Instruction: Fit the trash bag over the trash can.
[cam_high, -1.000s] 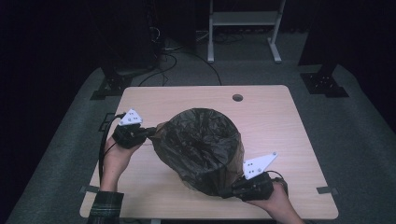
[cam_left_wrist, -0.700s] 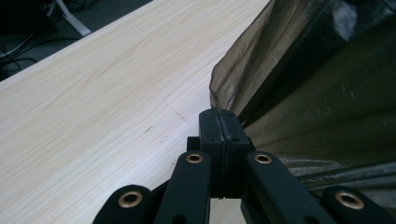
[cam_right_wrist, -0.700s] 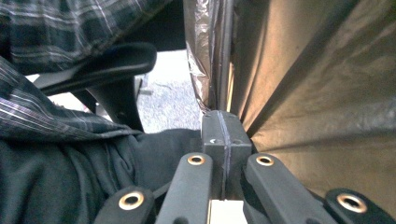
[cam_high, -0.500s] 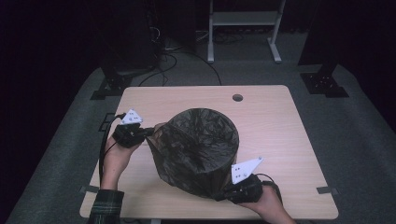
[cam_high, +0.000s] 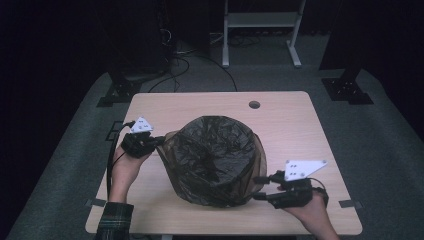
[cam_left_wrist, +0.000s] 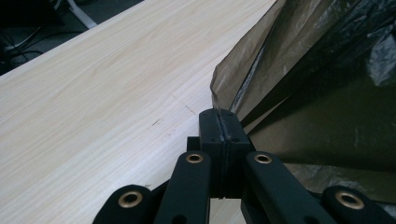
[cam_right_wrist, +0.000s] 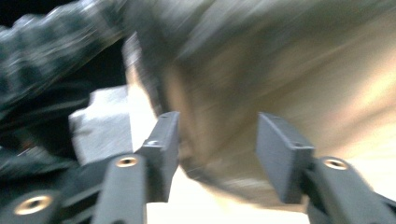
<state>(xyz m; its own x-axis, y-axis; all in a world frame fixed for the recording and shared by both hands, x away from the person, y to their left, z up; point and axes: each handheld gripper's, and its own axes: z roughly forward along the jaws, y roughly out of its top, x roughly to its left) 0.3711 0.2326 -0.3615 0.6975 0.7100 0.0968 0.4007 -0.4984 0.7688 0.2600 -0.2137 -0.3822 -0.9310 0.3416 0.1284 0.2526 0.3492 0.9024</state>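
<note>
The light wooden table (cam_high: 300, 125) carries a large dark brown crinkled plastic bag (cam_high: 215, 160), which stands puffed up like a dome in the middle, between the two grippers. Its surface is shiny and full of creases, and it is half transparent at the left edge. The person's left forearm comes from the bottom with a plaid sleeve (cam_high: 114, 220), and the left hand (cam_high: 125, 167) holds the left gripper (cam_high: 159, 141) nearly level, pointing to the right at the bag. Its jaws are pressed together on a thin fold of the bag's edge, which rises just past the fingertips in the left gripper view (cam_left_wrist: 219, 122). The right hand (cam_high: 312, 210) holds the right gripper (cam_high: 260, 187) level, pointing left, with the tips just at the bag's lower right side. Its jaws have just been opening and stand apart now; in the blurred right gripper view (cam_right_wrist: 217, 140) the bag lies past them, not pinched.
</note>
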